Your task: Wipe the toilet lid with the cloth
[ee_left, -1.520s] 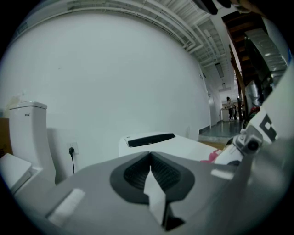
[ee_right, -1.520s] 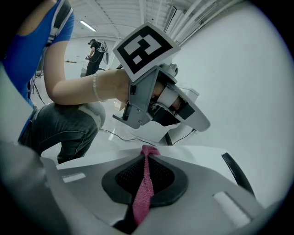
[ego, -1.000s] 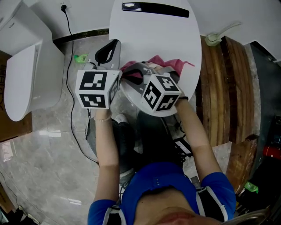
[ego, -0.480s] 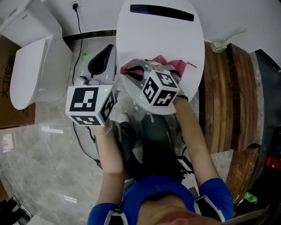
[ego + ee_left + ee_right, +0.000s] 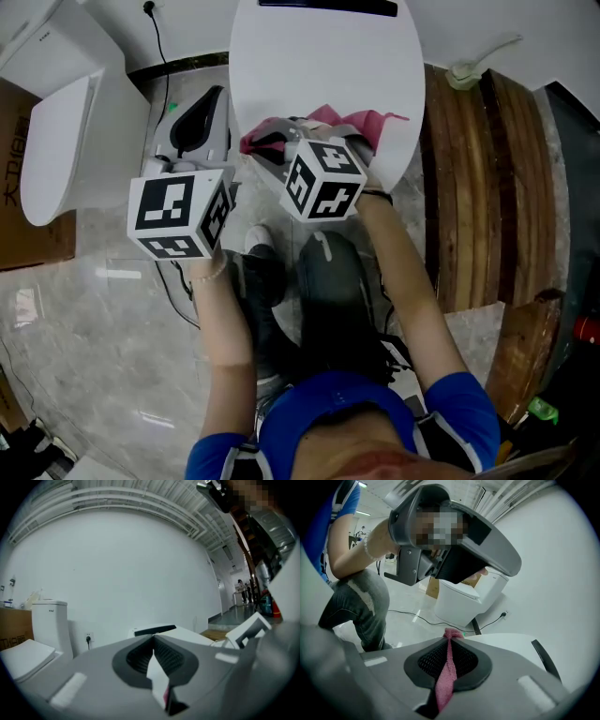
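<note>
The white toilet lid [image 5: 328, 66] lies closed at the top middle of the head view. A pink cloth [image 5: 380, 122] is spread on its near part, partly hidden under my right gripper [image 5: 272, 142]. That gripper points left across the lid, and its jaws are shut on the cloth [image 5: 445, 677], which hangs pinched between them up to the tips [image 5: 449, 634]. My left gripper [image 5: 211, 103] hovers off the lid's left edge, above the floor. Its jaws meet at the tips [image 5: 153, 638] with nothing held.
A second white toilet [image 5: 66, 131] stands at the left with a cardboard box [image 5: 19, 258] beside it. A black cable [image 5: 155, 66] runs from a wall socket across the marble floor. Wooden boards [image 5: 478, 187] lie right of the lid. The person's legs are below it.
My left gripper has drawn back to the left, off the lid's edge. My right gripper stays on the near part of the lid with the cloth held.
</note>
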Action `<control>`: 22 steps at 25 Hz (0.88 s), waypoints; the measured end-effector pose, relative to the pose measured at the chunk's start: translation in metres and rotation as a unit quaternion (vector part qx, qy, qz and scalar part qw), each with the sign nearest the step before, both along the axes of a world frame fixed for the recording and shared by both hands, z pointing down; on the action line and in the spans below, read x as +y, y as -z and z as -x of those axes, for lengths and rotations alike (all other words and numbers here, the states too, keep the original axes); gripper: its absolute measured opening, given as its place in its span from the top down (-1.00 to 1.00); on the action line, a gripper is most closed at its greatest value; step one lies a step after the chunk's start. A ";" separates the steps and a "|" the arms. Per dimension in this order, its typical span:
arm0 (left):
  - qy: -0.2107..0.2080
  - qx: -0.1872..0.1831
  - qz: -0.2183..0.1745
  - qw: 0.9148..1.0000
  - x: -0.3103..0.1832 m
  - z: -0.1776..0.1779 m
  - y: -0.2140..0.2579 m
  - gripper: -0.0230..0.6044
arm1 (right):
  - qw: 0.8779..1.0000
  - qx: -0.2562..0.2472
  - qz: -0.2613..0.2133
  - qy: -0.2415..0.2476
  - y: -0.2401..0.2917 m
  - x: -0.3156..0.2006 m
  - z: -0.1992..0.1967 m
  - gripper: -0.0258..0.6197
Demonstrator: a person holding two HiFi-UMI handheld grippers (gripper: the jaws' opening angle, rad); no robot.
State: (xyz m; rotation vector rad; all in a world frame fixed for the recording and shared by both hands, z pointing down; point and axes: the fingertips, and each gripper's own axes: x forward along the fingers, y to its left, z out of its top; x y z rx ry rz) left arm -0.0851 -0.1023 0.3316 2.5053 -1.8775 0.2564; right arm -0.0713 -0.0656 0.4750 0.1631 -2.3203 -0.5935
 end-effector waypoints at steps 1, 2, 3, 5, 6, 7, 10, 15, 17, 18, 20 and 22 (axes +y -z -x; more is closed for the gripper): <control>-0.004 -0.002 0.004 1.000 -0.001 -0.005 -0.003 0.92 | 1.000 -0.001 0.001 -0.001 0.000 0.001 -0.002 0.87; -0.010 -0.003 0.005 1.000 -0.002 -0.011 -0.004 0.92 | 1.000 -0.001 0.003 -0.001 -0.001 0.002 -0.003 0.87; -0.015 -0.002 0.005 1.000 -0.003 -0.017 -0.005 0.92 | 1.000 -0.002 0.005 -0.001 -0.001 0.002 -0.005 0.87; -0.025 -0.004 0.005 1.000 -0.006 -0.026 -0.006 0.92 | 1.000 -0.005 0.009 -0.002 0.000 0.004 -0.009 0.87; -0.030 -0.007 0.007 1.000 -0.007 -0.029 -0.008 0.92 | 1.000 -0.007 0.010 -0.002 0.000 0.005 -0.011 0.87; -0.033 -0.010 0.011 0.999 -0.008 -0.032 -0.010 0.92 | 1.000 -0.008 0.011 -0.003 0.000 0.005 -0.014 0.87; -0.037 -0.013 0.014 0.999 -0.009 -0.036 -0.012 0.92 | 1.000 -0.013 0.017 -0.008 0.000 0.007 -0.028 0.87; -0.040 -0.014 0.008 0.999 -0.010 -0.038 -0.010 0.92 | 0.999 -0.025 0.020 -0.024 0.002 0.005 -0.052 0.87; -0.042 -0.016 0.011 0.999 -0.010 -0.041 -0.012 0.92 | 0.999 -0.027 0.020 -0.030 0.002 0.004 -0.062 0.87; -0.043 -0.016 0.013 0.999 -0.009 -0.042 -0.013 0.92 | 0.999 -0.028 0.020 -0.034 0.002 0.004 -0.068 0.87; -0.044 -0.016 0.019 0.999 -0.009 -0.043 -0.017 0.92 | 0.998 -0.031 0.021 -0.042 0.002 0.002 -0.077 0.87; -0.047 -0.015 0.025 0.998 -0.008 -0.044 -0.021 0.92 | 0.998 -0.036 0.021 -0.052 0.003 0.000 -0.085 0.87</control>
